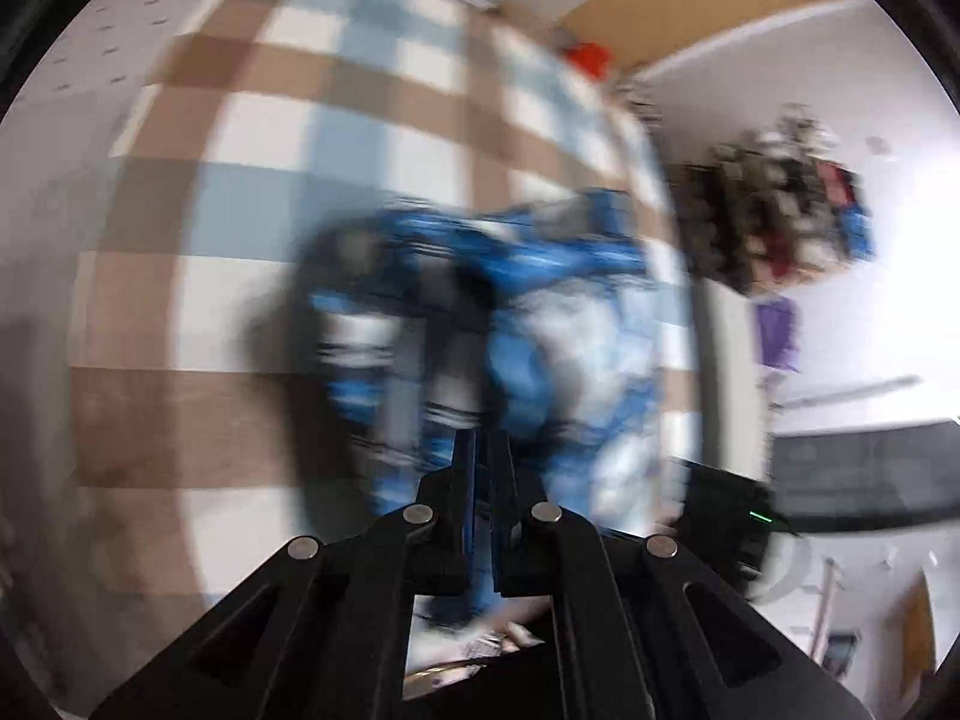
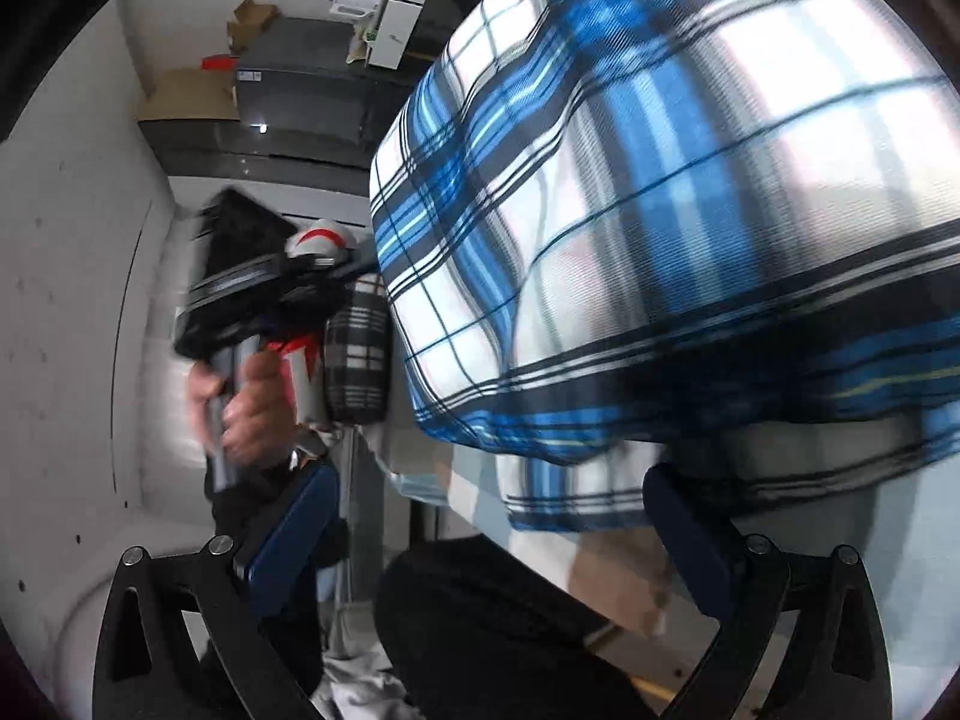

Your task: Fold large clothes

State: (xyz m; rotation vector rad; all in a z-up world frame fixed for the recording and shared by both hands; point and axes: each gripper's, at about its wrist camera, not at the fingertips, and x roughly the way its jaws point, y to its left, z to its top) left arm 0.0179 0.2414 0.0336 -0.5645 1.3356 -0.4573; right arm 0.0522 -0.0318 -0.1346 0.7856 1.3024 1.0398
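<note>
Operator: Black left gripper [image 1: 480,456] has its jaws clenched on a fold of the blue plaid garment [image 1: 510,312], which hangs above the checked bed cover [image 1: 270,138]. Status of the other side?

Technician: Right gripper [image 2: 486,516] jaws stand released, gripping nothing; the garment [image 2: 660,210] drapes just ahead. Recommended: catch a matching edge, draw the cloth taut, then lower it flat.
</note>
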